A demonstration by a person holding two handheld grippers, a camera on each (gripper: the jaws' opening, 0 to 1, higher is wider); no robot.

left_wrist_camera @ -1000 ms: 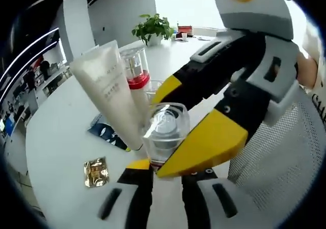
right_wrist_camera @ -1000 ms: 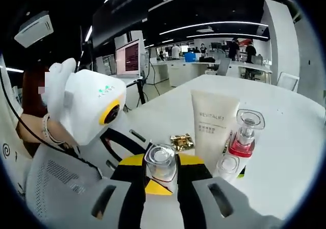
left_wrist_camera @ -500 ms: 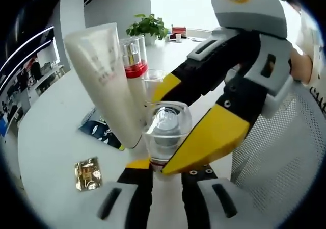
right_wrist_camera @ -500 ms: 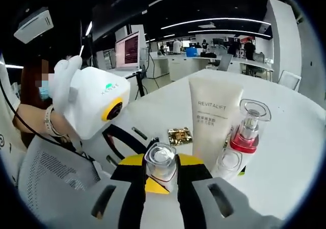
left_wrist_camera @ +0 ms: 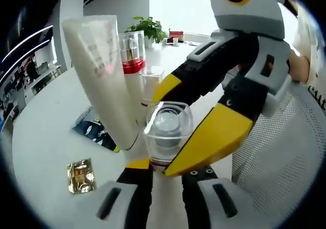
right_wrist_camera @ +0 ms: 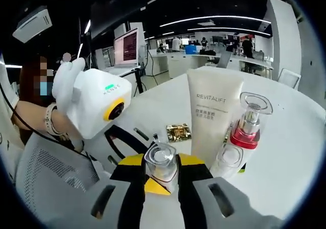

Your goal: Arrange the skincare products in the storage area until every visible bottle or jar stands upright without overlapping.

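Across the left gripper view from its left edge: a gold foil sachet is lying flat at lower left on the white table, and a dark packet is lying just behind it. Next, the white tube is standing cap-down and leaning toward upper left, with the red-collared pump bottle close behind it and a clear cap just to its right. At center, the small clear bottle is being pinched from both sides: the left gripper is holding it low between narrow jaws, while the right gripper, reaching in from the right with yellow-tipped jaws, is closing around its upper part. A white mesh chair is sitting at far right.

The risk, as it looks from here: the bottle is being carried right beside the tube, and a nudge from either jaw could topple the leaning tube into the pump bottle. Two grips pulling unevenly could also twist the bottle loose.

The right gripper view is offering more: the left gripper's white housing in a white-gloved hand at left, the sachet at center, the tube's printed face, and the pump bottle standing to its right. The small bottle is sitting between this gripper's own jaws.
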